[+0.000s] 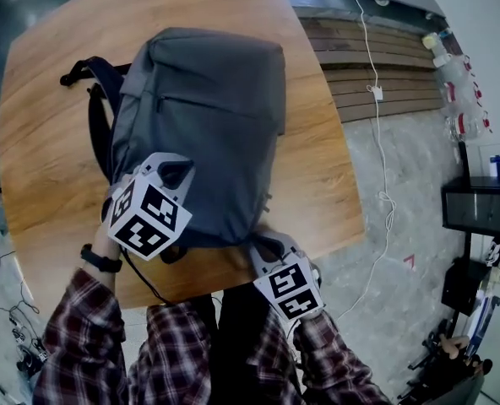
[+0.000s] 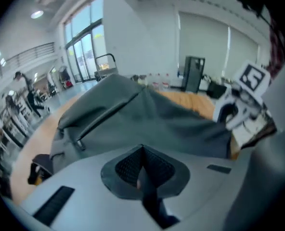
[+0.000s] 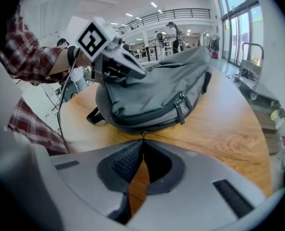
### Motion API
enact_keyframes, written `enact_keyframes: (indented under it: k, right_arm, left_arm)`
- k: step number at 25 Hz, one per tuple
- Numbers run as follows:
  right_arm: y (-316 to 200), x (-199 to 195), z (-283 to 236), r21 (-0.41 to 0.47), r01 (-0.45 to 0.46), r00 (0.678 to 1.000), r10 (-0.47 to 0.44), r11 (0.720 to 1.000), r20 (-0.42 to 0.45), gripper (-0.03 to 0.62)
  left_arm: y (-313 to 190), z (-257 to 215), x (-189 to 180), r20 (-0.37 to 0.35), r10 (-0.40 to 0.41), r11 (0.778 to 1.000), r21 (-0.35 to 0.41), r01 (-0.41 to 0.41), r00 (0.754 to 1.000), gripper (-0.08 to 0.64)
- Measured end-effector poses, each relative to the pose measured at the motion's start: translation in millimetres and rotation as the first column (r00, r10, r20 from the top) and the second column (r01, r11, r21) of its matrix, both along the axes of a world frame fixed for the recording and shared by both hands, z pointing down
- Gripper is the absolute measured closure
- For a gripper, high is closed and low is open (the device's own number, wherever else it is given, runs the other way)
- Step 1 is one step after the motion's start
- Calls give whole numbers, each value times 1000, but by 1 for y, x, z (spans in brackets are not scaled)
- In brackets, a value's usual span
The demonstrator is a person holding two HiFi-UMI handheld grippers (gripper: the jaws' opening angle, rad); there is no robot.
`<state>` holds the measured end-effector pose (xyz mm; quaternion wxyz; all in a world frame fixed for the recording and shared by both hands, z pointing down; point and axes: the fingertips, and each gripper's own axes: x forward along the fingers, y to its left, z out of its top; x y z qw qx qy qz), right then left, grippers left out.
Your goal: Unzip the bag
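A grey backpack (image 1: 201,112) lies flat on the wooden table (image 1: 39,142). My left gripper (image 1: 178,174) rests on the bag's near end, its jaws closed with dark bag material pinched between them (image 2: 142,150). From the right gripper view, the left gripper (image 3: 133,71) sits on top of the bag (image 3: 157,90). My right gripper (image 1: 263,245) is at the bag's near edge. Its jaws (image 3: 142,141) are shut on a small zipper pull (image 3: 142,133) at the bag's rim. Two more zipper pulls (image 3: 183,105) hang further along the same zipper.
A black shoulder strap (image 1: 85,70) trails off the bag's far left. The table edge (image 1: 351,226) is close on the right. Beyond it are wooden steps (image 1: 377,66), a white cable (image 1: 377,91) and a black shelf (image 1: 486,201).
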<state>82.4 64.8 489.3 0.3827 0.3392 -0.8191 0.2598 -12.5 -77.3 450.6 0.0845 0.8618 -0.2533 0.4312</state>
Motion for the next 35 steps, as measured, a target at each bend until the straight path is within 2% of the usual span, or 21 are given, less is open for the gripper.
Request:
enact_keyframes:
  k: [1,2,5,7,9,10,12,14,18,20,24,29,33,35]
  right_arm:
    - [-3,4,-2,7,2,1000,-2,1000,-9,573]
    - [-5,7,-4,15,9,1000,-9,1000,-16,573]
    - [-16,6,-6,56,57,996,-53,997,-67,573]
    - [-30,5,-5,84,75,993,-67,994,-96,572]
    - [-49,5,-3,110,88,990,-75,990,-115,573]
    - [-60,5,-3,124,98,989,-83,987,-122,573]
    - [-83,5,-2,152,124,986,-105,981,-127,574]
    - [-105,3,0,172,157,982,-136,972,-128,573]
    - [-138,-9,3,196,244,965,-218,950,-149,573]
    - [-150,-17,5,198,266,960,-239,943,-148,572]
    - [-162,-25,5,200,268,960,-245,942,-132,572]
    - [-159,-13,3,190,265,960,-241,945,-141,573]
    - [-138,3,3,167,264,958,-238,950,-158,572]
    - [-120,8,3,155,251,962,-229,956,-147,574]
  left_arm:
    - [2,8,-19,71,39,999,8,-40,997,551]
    - [6,13,-32,98,72,997,2,-72,993,551]
    - [28,18,-43,95,120,992,12,-122,988,551]
    - [38,22,-46,111,51,999,9,-52,993,551]
    - [48,24,-49,85,-84,996,-30,86,993,551]
    - [53,24,-51,68,-157,985,-57,161,985,551]
    - [65,25,-52,34,-290,948,-125,292,957,552]
    - [82,26,-44,-13,-375,905,-222,363,927,552]
    - [108,25,-19,-120,-471,820,-424,384,874,552]
    - [110,26,-11,-151,-499,793,-477,379,854,552]
    - [104,26,-9,-178,-526,774,-507,381,832,552]
    - [93,32,-9,-148,-562,742,-524,417,814,552]
    - [86,37,-6,-131,-564,750,-494,440,815,551]
    - [83,39,-5,-121,-572,745,-491,452,811,552]
